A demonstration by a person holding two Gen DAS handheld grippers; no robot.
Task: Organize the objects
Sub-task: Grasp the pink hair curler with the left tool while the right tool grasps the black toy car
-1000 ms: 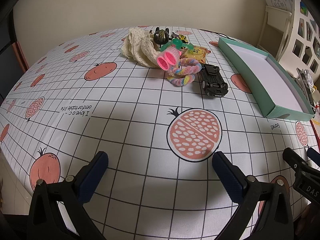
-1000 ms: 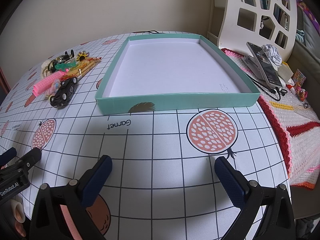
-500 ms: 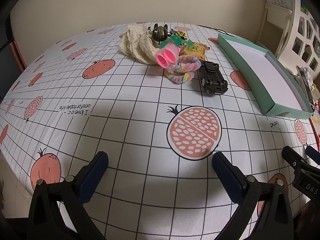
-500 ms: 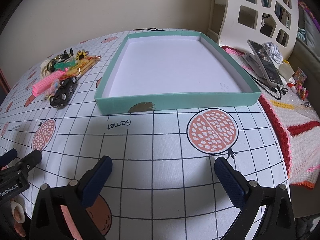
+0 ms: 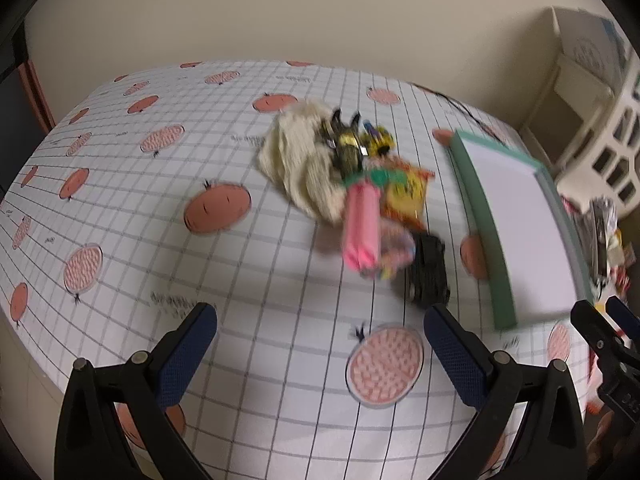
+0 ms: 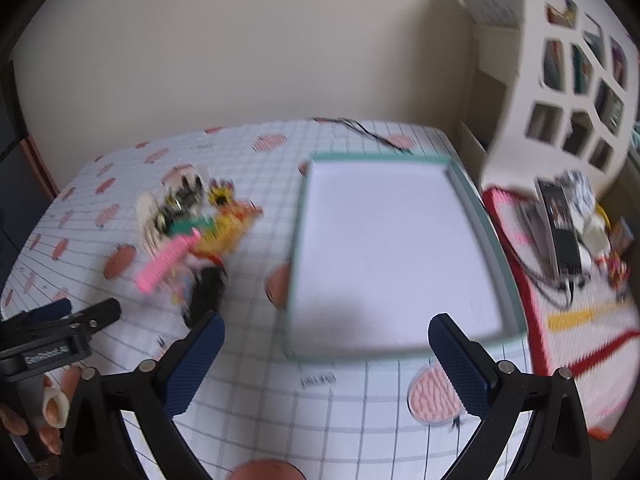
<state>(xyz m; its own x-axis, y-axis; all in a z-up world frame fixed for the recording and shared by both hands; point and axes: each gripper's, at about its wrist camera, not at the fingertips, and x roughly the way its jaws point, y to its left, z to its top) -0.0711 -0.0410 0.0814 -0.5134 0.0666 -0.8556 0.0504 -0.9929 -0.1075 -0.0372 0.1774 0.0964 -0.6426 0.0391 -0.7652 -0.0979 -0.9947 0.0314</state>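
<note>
A heap of small objects lies on the table: a cream crocheted cloth point(image 5: 298, 168), pink hair rollers point(image 5: 360, 228), a black toy car point(image 5: 429, 272), a yellow snack packet point(image 5: 408, 194) and a dark toy bug point(image 5: 346, 148). The heap also shows in the right wrist view, with the rollers point(image 6: 166, 266) and the car point(image 6: 206, 292). An empty teal box point(image 6: 384, 252) stands to the right of the heap point(image 5: 472, 200). My left gripper point(image 5: 320, 354) is open and empty, above the table short of the heap. My right gripper point(image 6: 326, 362) is open and empty, above the box's near edge.
The table has a white grid cloth with pomegranate prints point(image 5: 384, 362). A white shelf unit point(image 6: 568, 80) stands at the right. A crocheted mat point(image 6: 588, 328) with a phone point(image 6: 562, 232) and small items lies right of the box. A black cable point(image 6: 368, 134) lies at the table's far edge.
Both grippers have risen and tilted, so both views look at the table from higher up. The frames are now motion-blurred. The objects have not moved.
</note>
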